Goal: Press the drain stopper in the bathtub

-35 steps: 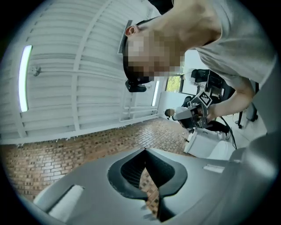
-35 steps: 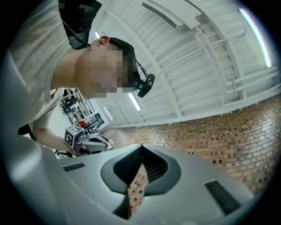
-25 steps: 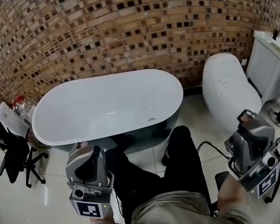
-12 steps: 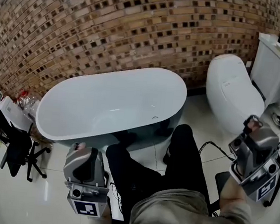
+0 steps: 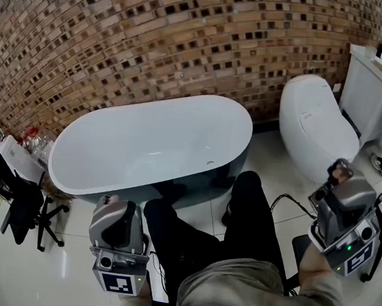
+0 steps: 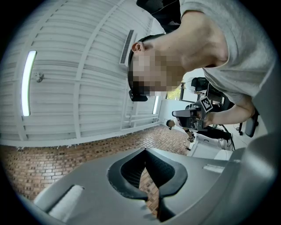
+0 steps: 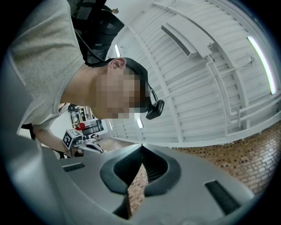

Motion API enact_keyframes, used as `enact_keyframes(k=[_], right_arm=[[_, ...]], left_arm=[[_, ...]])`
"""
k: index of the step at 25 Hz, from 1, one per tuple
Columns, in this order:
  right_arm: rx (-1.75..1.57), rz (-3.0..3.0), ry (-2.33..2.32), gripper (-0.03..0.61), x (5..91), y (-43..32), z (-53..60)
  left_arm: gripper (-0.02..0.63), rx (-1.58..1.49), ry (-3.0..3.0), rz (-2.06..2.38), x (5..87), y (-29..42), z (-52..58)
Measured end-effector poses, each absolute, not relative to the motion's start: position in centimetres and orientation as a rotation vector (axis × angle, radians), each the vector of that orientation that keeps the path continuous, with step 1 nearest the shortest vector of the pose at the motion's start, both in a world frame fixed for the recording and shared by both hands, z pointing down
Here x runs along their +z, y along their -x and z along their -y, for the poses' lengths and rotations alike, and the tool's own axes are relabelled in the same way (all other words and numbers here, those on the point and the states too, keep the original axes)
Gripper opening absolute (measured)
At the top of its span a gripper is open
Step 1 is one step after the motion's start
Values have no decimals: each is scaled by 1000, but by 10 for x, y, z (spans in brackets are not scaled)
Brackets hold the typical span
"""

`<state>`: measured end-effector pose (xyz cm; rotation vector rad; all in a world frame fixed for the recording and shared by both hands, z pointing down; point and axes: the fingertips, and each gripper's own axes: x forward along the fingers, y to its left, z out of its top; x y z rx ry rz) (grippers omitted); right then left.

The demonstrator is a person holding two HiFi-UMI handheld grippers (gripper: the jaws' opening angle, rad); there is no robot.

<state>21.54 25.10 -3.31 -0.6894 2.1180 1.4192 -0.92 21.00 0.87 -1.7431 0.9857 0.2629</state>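
Left hand-held gripper (image 5: 114,205) closed, empty, tips skyward | right hand-held gripper (image 5: 341,173) likewise, both well clear of tub (image 5: 152,102) | stopper (image 5: 209,162): small mark inside tub, up or down unreadable, fits pre-press or post-press | any press: closed tips centred, straight down | tub: no water seen.
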Motion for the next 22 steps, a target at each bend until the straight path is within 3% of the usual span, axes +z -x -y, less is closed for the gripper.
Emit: enact_keyframes(k=[22], right_arm=[[1489, -2150, 690, 0, -23, -200, -246]], left_arm=[[9, 217, 1748, -978, 15, 5, -205]])
